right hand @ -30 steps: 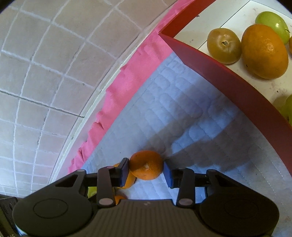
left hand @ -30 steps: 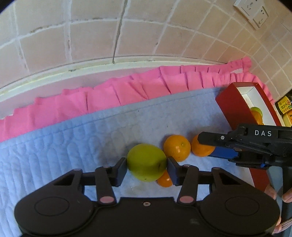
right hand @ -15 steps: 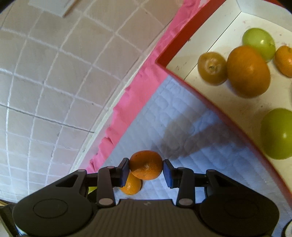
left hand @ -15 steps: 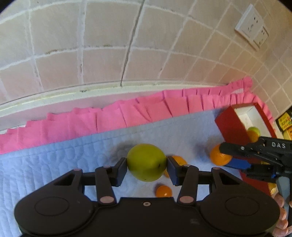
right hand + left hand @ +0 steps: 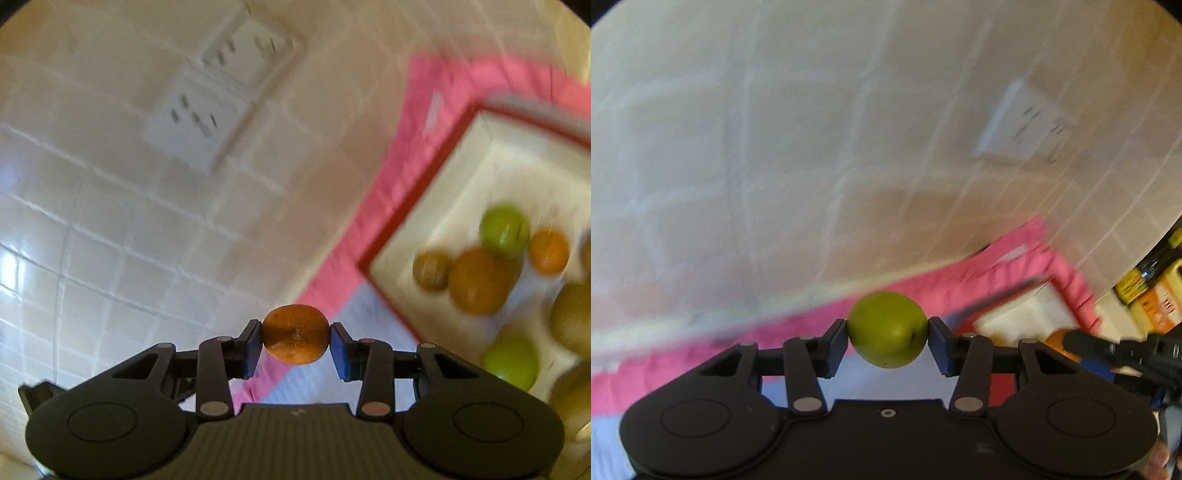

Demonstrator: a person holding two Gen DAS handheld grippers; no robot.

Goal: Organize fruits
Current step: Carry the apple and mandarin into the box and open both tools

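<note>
Smooth round green fruit fills the left gripper; right gripper clamps a dimpled orange.

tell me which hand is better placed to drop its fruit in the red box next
Right, probably. The right gripper, shut on the orange, has the red box open just ahead to its right. The left gripper, shut on the green fruit, sees the box farther off.

No readable text in either view. Yellow and orange packages at the right edge of the left wrist view carry dark print, too blurred to make out. Wall sockets show only slot holes, no markings.
</note>
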